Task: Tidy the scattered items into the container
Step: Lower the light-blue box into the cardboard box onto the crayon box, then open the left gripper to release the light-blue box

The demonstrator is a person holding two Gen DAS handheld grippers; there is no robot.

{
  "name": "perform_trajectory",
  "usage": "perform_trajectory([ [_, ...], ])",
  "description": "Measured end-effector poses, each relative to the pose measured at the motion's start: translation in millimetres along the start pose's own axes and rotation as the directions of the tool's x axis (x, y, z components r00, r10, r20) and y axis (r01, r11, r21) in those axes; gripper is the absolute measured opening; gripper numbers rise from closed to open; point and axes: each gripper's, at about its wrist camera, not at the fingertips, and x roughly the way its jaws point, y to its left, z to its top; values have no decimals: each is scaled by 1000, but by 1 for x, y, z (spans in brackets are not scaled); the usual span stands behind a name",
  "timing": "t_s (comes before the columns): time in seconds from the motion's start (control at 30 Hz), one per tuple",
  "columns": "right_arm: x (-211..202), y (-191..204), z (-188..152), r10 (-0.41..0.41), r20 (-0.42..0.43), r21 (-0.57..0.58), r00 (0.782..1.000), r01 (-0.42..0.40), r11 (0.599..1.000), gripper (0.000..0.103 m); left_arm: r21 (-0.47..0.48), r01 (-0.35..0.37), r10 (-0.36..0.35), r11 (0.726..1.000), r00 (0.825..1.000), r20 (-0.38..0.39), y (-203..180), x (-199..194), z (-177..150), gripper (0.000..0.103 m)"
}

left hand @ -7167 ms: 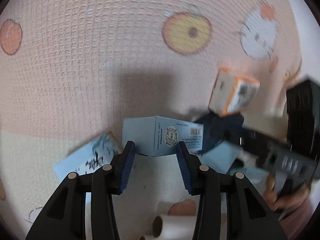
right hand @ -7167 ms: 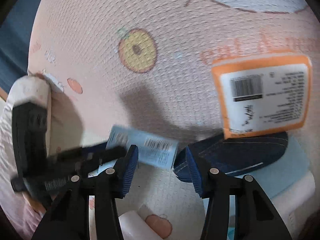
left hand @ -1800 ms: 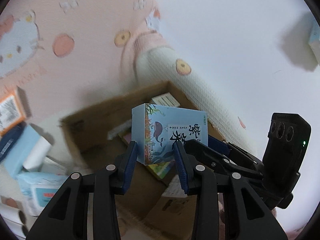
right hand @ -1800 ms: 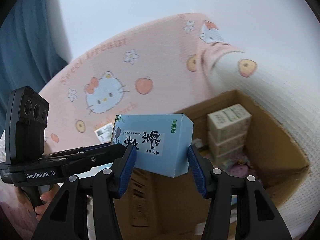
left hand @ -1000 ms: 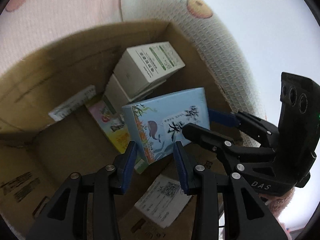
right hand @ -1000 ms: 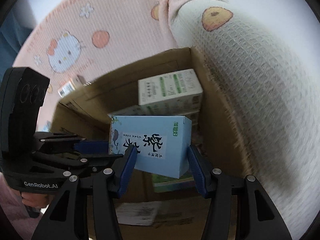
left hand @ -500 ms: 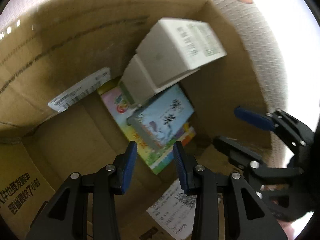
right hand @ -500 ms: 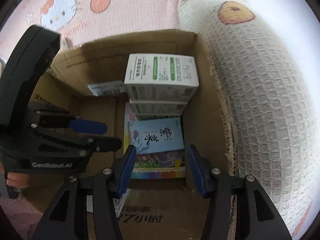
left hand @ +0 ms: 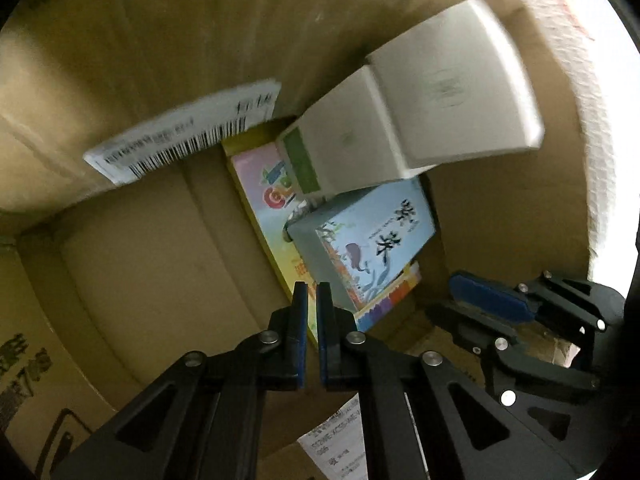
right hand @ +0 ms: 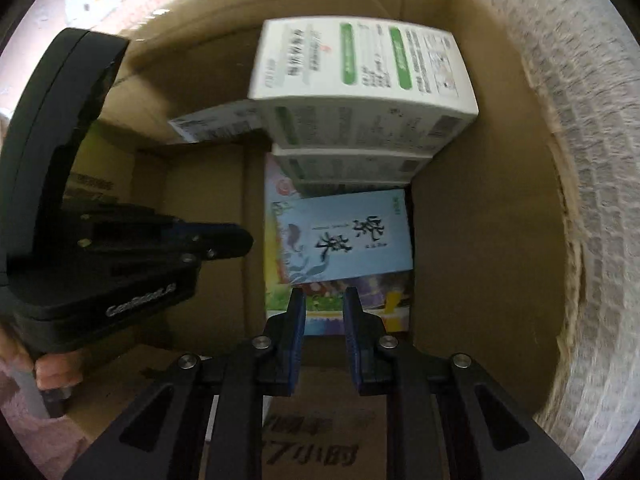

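Note:
The light blue box with a whale picture point(left hand: 372, 240) point(right hand: 344, 236) lies flat inside the cardboard box point(left hand: 160, 40) point(right hand: 480, 240), on a colourful flat book point(left hand: 260, 184) point(right hand: 340, 312) and against a stack of white boxes with green print point(left hand: 440, 88) point(right hand: 360, 60). My left gripper point(left hand: 312, 288) hangs just above the book, shut with nothing in it; it also shows in the right wrist view point(right hand: 224, 240). My right gripper point(right hand: 324, 294) points straight down over the book's near end. Its jaws are closing, a narrow gap remains and nothing is between them.
A white shipping label point(left hand: 180, 140) point(right hand: 216, 120) sticks to the carton's inner wall. A white knitted blanket point(right hand: 560, 160) presses against the carton's right side. A hand point(right hand: 52, 376) holds the left gripper's handle. The carton floor left of the book is bare cardboard.
The blue box, held between both grippers a second ago, was let go and now lies in the carton. Both grippers have sunk deeper and their jaws have come together.

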Motion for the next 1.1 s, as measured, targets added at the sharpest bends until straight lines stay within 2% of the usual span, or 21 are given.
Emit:
perform_trajectory([
  [0.1, 9, 0, 3, 43, -47, 3, 998, -43, 999, 16, -39, 21, -23, 999, 998, -51, 4, 12, 5, 4],
  [0.2, 11, 1, 4, 34, -65, -7, 997, -35, 999, 16, -52, 25, -28, 998, 998, -61, 5, 19, 9, 4],
  [0.33, 15, 2, 6, 44, -94, -5, 995, -45, 999, 16, -113, 93, -101, 989, 993, -67, 7, 24, 14, 4],
  [0.37, 16, 2, 7, 43, -96, -4, 994, -44, 999, 16, -116, 104, -112, 988, 992, -64, 6, 23, 14, 0],
  [0.5, 18, -1, 11, 43, -114, 0, 993, -43, 999, 16, -114, 75, -81, 991, 995, -51, 2, 24, 13, 0],
  [0.77, 17, -2, 10, 4, -88, 39, 996, -1, 999, 16, -118, 59, -62, 991, 998, -24, -3, 23, 6, 1],
  [0.83, 17, -2, 11, -24, -87, 41, 996, 28, 999, 16, -109, 33, -33, 993, 999, 1, -4, 16, 2, 8],
  [0.9, 16, -1, 13, -53, -86, 44, 995, 57, 997, 16, -98, 43, -41, 994, 999, 22, -7, 6, -3, 21],
  [0.93, 16, 1, 13, -56, -81, 46, 995, 60, 997, 16, -91, 49, -47, 995, 998, 29, -9, 1, -5, 37],
  [0.97, 14, 2, 13, -59, -71, 52, 996, 63, 997, 16, -83, 48, -46, 995, 998, 32, -10, -3, -8, 48],
  [1.07, 7, 8, 6, -88, -23, 72, 996, 90, 993, 17, -40, 12, -10, 999, 998, 65, -16, -18, -19, 51],
  [1.1, 3, 9, 4, -95, -3, 82, 995, 95, 992, 24, -18, -5, 6, 1000, 997, 82, -19, -24, -24, 52],
])
